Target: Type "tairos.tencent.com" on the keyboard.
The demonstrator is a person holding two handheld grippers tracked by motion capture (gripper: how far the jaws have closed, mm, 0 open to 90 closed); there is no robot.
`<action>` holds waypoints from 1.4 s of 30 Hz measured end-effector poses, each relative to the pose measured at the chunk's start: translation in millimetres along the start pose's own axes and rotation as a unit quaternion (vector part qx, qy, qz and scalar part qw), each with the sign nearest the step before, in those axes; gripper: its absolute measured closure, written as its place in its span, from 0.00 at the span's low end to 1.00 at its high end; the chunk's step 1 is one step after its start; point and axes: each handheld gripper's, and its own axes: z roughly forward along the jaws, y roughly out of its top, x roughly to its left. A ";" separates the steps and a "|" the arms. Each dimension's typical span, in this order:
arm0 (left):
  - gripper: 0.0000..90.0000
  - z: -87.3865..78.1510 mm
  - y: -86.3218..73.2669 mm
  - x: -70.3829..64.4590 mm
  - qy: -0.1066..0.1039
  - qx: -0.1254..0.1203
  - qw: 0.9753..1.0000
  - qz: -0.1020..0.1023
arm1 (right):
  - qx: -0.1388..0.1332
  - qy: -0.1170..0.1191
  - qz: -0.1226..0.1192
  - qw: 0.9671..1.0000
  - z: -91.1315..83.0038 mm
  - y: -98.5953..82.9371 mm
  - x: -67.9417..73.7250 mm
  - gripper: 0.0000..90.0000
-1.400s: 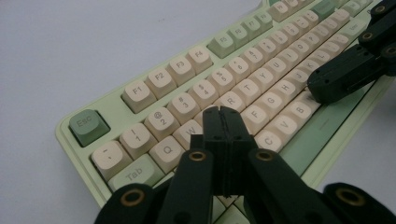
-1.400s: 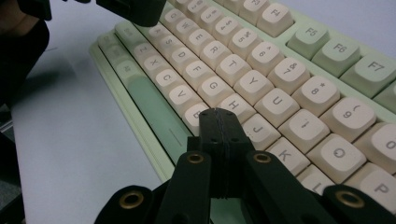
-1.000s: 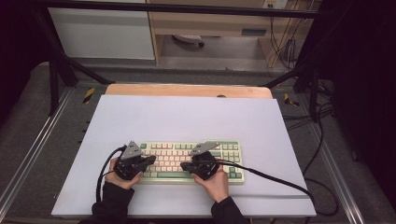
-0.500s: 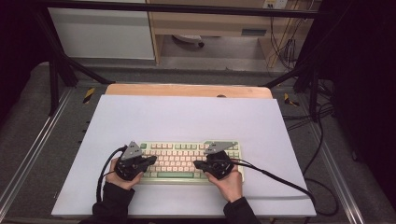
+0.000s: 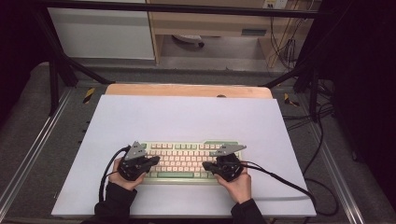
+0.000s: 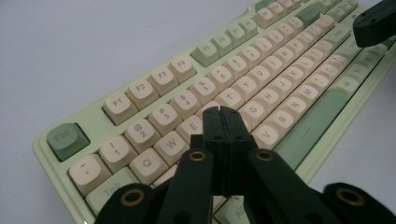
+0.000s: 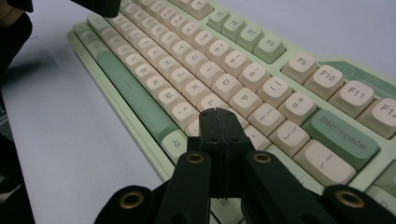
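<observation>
A pale green keyboard (image 5: 187, 161) with cream keys lies near the front of the white table top (image 5: 187, 119). My left gripper (image 5: 156, 161) hovers over its left end, jaws pressed together with nothing between them; in the left gripper view its tips (image 6: 222, 114) sit above the keyboard (image 6: 154, 79) around the E and R keys. My right gripper (image 5: 205, 165) is over the right end, also shut and empty. Its tips (image 7: 217, 114) hang above the keyboard (image 7: 233, 56) near the L key. The other gripper (image 6: 376, 23) shows at the top right of the left gripper view.
A wooden board (image 5: 187, 90) edges the table's far side. Black cables (image 5: 280, 179) trail from the right gripper across the table to the right, and a cable (image 5: 105, 175) loops left of the left hand. Metal frame rails (image 5: 28, 154) flank the table.
My right gripper has shifted to the right along the keyboard, from near the middle to its right end. The left gripper has stayed in place.
</observation>
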 end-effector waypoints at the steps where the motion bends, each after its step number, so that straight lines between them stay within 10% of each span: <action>1: 1.00 0.8 1.0 -1.0 -0.001 0.000 1.000 0.002 | 0.000 -0.001 0.001 1.000 -0.8 -0.6 -0.3 1.00; 42: 1.00 47.8 20.0 -12.6 0.010 0.026 1.000 0.007 | -0.003 -0.001 0.000 1.000 -4.5 -3.1 -1.9 1.00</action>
